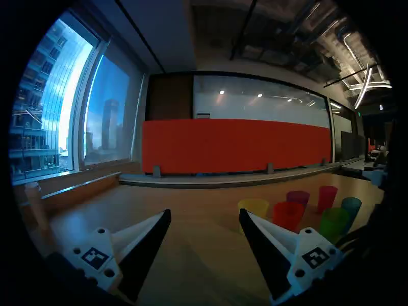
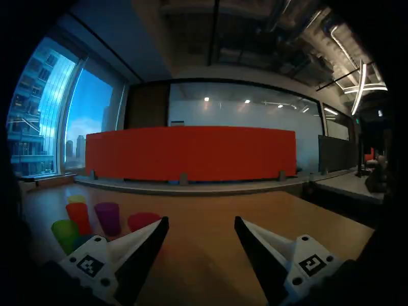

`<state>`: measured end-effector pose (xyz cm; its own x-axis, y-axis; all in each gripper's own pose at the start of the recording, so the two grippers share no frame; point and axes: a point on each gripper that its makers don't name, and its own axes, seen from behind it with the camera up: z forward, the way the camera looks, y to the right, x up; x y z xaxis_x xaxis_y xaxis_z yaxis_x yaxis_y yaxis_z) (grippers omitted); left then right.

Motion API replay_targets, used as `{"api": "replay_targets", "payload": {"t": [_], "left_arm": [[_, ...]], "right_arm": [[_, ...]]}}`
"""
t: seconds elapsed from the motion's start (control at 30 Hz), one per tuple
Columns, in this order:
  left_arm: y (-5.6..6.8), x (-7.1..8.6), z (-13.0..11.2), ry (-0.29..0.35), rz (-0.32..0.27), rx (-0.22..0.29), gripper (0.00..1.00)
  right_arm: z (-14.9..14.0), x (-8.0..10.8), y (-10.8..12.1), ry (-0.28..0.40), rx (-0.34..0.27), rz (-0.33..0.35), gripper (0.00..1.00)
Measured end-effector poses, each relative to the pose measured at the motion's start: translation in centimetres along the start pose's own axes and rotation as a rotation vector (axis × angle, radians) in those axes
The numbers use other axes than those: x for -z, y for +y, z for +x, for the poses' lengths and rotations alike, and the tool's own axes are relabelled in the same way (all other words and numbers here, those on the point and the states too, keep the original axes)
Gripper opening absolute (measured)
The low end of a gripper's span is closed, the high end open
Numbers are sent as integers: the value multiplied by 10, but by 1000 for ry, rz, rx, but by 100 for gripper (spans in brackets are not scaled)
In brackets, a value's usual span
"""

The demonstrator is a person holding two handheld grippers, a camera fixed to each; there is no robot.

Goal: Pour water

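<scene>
Red partition (image 1: 234,145) (window (image 1: 104,120) beside)

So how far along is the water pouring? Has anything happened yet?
Nothing looks done yet. The left gripper and right gripper both hover open and empty over the wooden table. The coloured cups stand upright in a cluster, untouched; whether any holds water is not clear. Remaining: grip a cup, pour, set it down.

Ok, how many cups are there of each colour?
yellow cup: 1
orange cup: 1
purple cup: 1
red cup: 1
green cup: 1
teal cup: 1
Total: 6 cups
</scene>
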<state>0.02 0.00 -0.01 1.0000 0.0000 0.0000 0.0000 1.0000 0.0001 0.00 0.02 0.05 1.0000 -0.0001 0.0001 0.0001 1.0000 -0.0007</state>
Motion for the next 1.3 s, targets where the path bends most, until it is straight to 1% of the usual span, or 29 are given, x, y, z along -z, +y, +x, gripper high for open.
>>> {"api": "replay_targets", "payload": {"t": [0.2, 0.3, 0.4, 0.47, 0.57, 0.8, 1.07, 1.2, 1.3], "left_arm": [[-2, 1, 0, 1, 7, -1, 99], [-4, 1, 0, -5, 16, -7, 99], [-7, 1, 9, -7, 21, -21, 99], [-7, 0, 20, 0, 20, -25, 99], [-7, -3, 35, -2, 11, -18, 99], [-5, -11, 70, -35, -27, -9, 99], [-7, -21, 115, -44, -51, 22, 99], [-11, -23, 135, -36, -49, 16, 99], [-11, -26, 150, -30, -56, 5, 99]], "right_arm": [[-1, -1, -1, -2, 3, 2, 100], [-3, -1, 1, -15, 8, 2, 100], [-3, -2, 4, -38, 18, -3, 100], [1, -2, 5, -50, 26, -1, 100], [11, -3, 6, -64, 30, 9, 100], [51, -6, 6, -69, 29, 35, 100], [106, -15, 4, -73, 1, 67, 100], [136, -19, 2, -60, -9, 88, 100], [154, -21, 2, -51, -8, 95, 100]]}}
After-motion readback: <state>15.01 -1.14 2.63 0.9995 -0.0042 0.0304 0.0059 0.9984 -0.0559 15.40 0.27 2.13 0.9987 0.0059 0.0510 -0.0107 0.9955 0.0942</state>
